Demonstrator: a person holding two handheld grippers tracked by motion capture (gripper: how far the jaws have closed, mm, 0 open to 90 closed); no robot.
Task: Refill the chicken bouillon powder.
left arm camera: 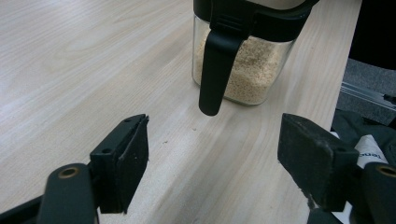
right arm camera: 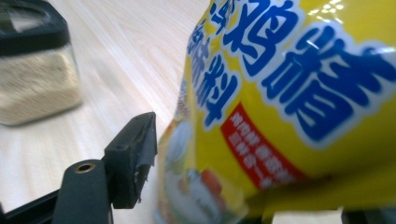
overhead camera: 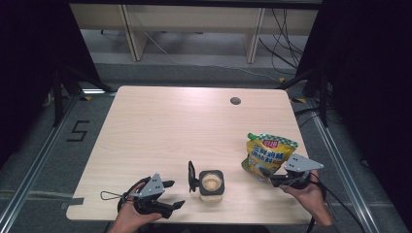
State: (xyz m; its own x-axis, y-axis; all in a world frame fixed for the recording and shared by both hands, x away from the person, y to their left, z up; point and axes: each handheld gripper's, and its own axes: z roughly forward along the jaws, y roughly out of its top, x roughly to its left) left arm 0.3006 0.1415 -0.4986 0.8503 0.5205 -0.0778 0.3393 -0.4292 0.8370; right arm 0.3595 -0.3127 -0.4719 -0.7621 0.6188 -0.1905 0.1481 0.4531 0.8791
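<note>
A clear square jar (overhead camera: 212, 184) of pale granules stands near the table's front edge, its black lid (overhead camera: 193, 177) flipped up on the left side. My left gripper (overhead camera: 170, 194) is open just left of it; in the left gripper view the jar (left arm camera: 252, 70) and its hanging lid flap (left arm camera: 217, 70) lie a short way beyond the gripper (left arm camera: 212, 154). A yellow snack pouch (overhead camera: 267, 158) with blue lettering stands at the right. My right gripper (overhead camera: 286, 180) is at its lower right corner. In the right gripper view the pouch (right arm camera: 289, 102) sits between wide-set jaws and hides the right one.
The light wooden table (overhead camera: 170, 126) has a round cable hole (overhead camera: 235, 101) at the back right. The jar (right arm camera: 32, 79) shows blurred to the left of the pouch in the right gripper view. Dark floor and cables surround the table.
</note>
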